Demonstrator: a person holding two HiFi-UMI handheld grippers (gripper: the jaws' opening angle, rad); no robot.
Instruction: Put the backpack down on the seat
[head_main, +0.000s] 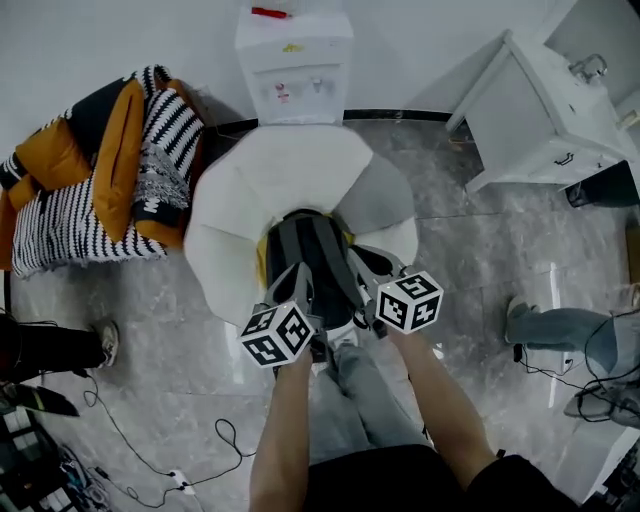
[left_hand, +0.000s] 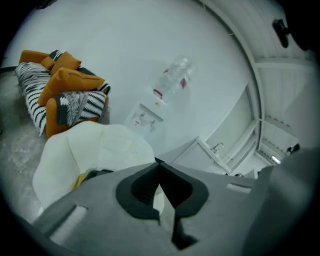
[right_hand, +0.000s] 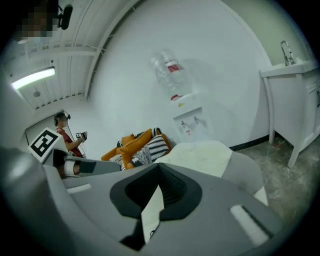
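**A:** Entry one, the backpack?

**B:** Backpack (head_main: 312, 262): grey and black, with a yellow patch. It is over the front of the white seat (head_main: 290, 170), at the seat's 6 o'clock edge, straps uppermost. I cannot tell whether it rests fully on the cushion.

**A:** Entry two, the tongs?

**B:** Left tongs (left_hand: 159, 164): pressed together, with nothing visible between them. Right tongs (right_hand: 159, 166): also pressed together, and no strap shows in the pinch. In the head view they sit at the backpack's 7 and 4 o'clock, just beside it. Both marker cubes are nearest the person.

**A:** Entry three, the surroundings?

**B:**
- Water dispenser (head_main: 293, 60): against the wall at the seat's 12 o'clock, with a clear bottle (left_hand: 172, 80) on top.
- Armchair (head_main: 100, 175): at 9 o'clock, just beside the seat, piled with orange and black-and-white striped cushions.
- White cabinet (head_main: 530, 125): at 2 o'clock, well apart from the seat, with a tap on top.
- Black cable (head_main: 150, 440): looped on the grey floor (head_main: 480, 250) at 7 o'clock.
- Second person (right_hand: 65, 131): standing beyond the armchair, seen in the right gripper view.
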